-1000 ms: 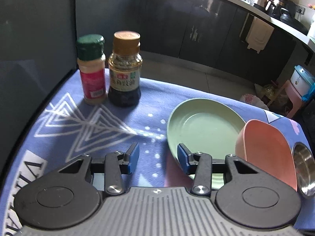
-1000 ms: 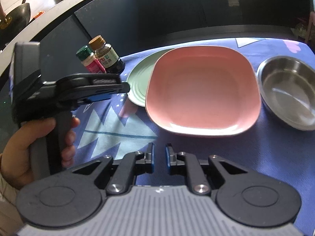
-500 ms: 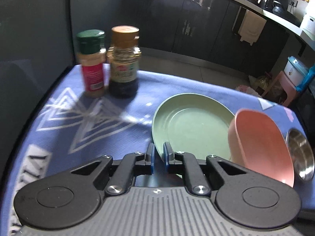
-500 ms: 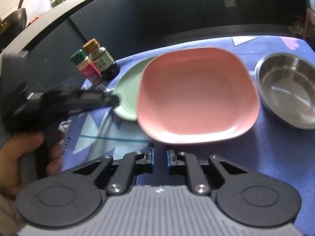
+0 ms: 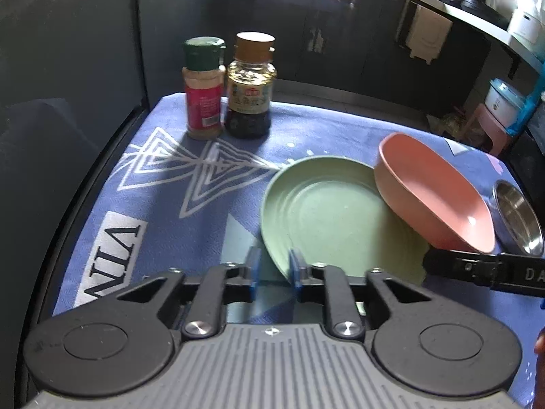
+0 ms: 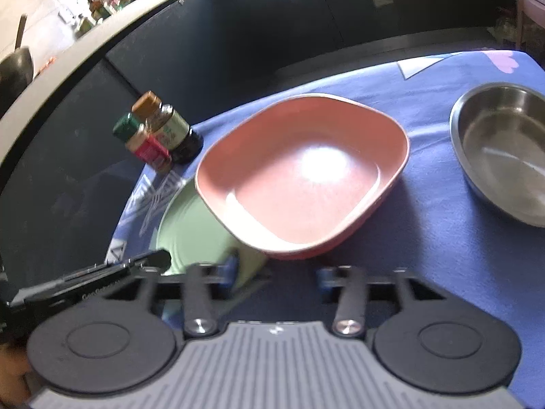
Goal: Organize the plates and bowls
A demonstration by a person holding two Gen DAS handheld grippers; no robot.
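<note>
A round green plate (image 5: 335, 211) lies on the blue cloth (image 5: 170, 184); it also shows in the right wrist view (image 6: 190, 235). A pink squarish plate (image 5: 432, 191) leans with one edge on the green plate; the right wrist view (image 6: 303, 177) shows it too. A steel bowl (image 6: 504, 150) stands to the right, also seen in the left wrist view (image 5: 517, 214). My left gripper (image 5: 274, 269) is partly open, its jaws on either side of the green plate's near rim. My right gripper (image 6: 276, 272) is open just before the pink plate's near edge.
A green-capped spice jar (image 5: 204, 88) and a brown-capped sauce bottle (image 5: 250, 85) stand at the cloth's far left corner. A dark cabinet wall runs along the left side. The table edge drops off behind the bottles.
My right gripper opened wide and came close to the pink plate, which now tilts up on the green plate. My left gripper shut, then opened a little around the green plate's rim.
</note>
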